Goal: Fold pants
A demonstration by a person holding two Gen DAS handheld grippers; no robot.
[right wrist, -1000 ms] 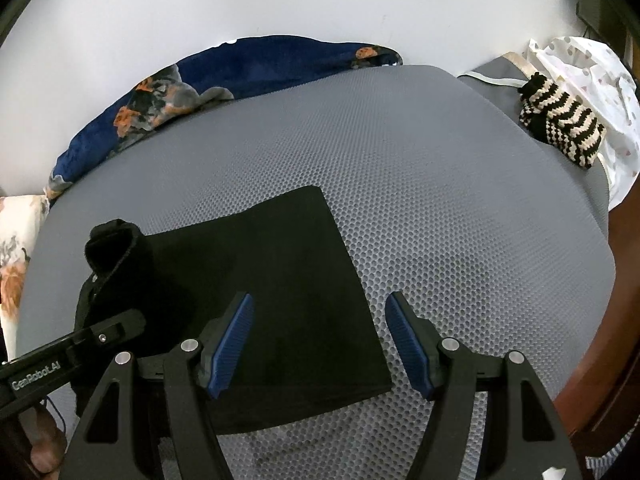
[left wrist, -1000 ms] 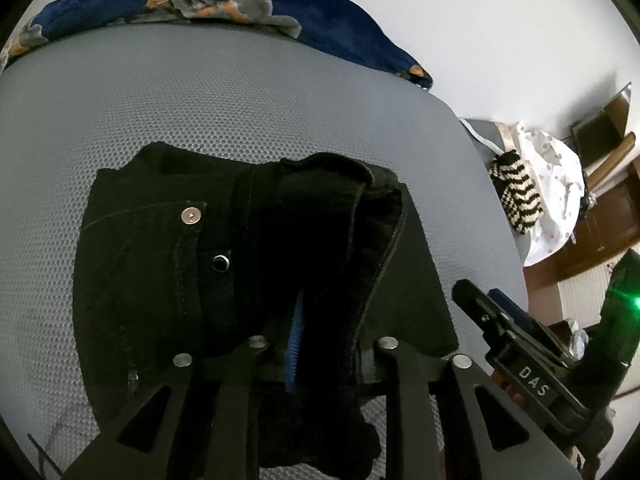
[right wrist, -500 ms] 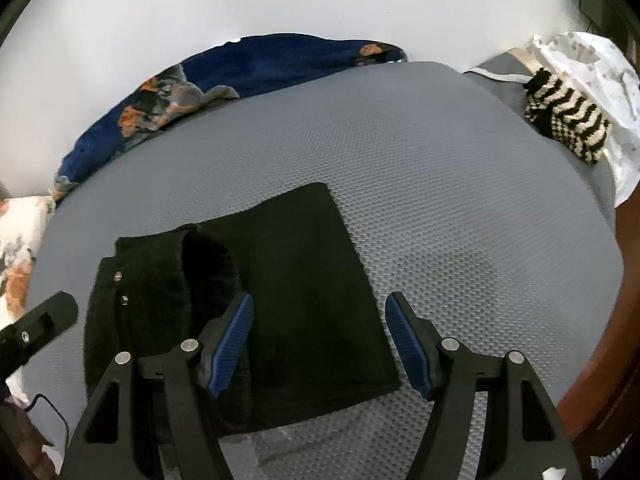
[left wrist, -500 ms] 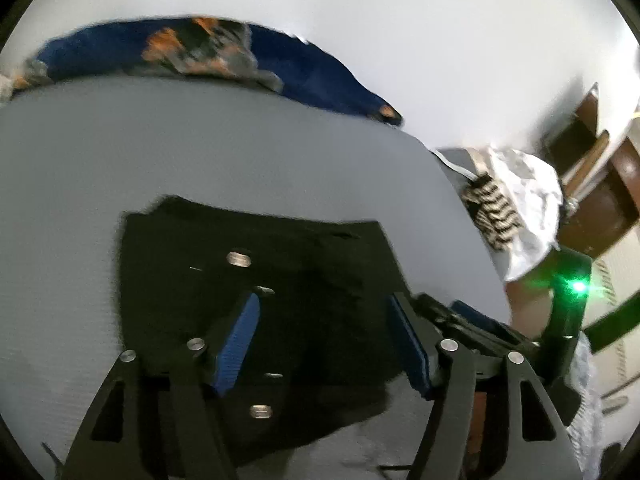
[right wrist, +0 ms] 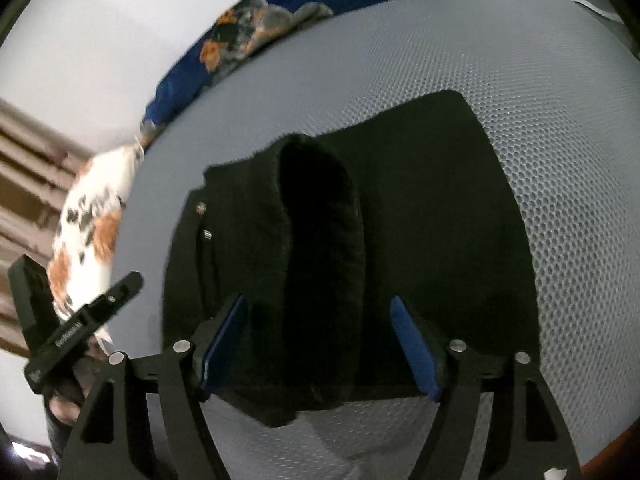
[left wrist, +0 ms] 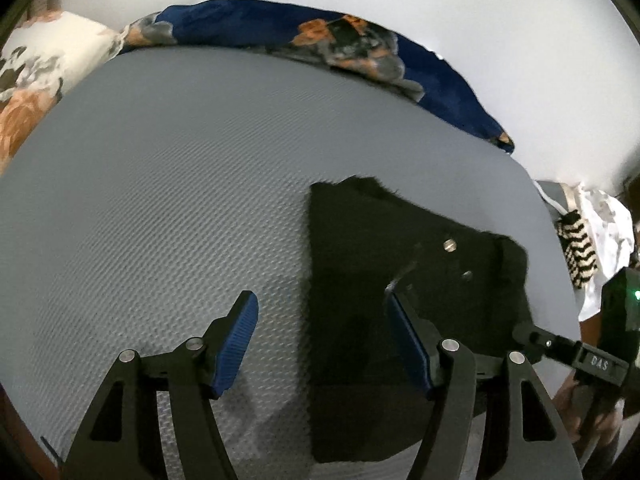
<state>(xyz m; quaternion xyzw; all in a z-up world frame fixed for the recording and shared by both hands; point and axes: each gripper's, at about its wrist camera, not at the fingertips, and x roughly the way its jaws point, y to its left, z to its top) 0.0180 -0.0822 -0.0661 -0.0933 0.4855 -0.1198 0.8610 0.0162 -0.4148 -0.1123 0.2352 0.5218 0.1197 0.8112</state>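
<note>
Bare mattress (left wrist: 160, 200) left of pants (left wrist: 360, 260)

Your left gripper (left wrist: 320, 344) let go of the black pants (left wrist: 400, 280), jaws spread, and swung off their left edge over the grey mattress (left wrist: 160, 200). Your right gripper (right wrist: 320, 344) dropped toward the pants, its jaws just widening astride their raised fold, seemingly not pinching it.
</note>
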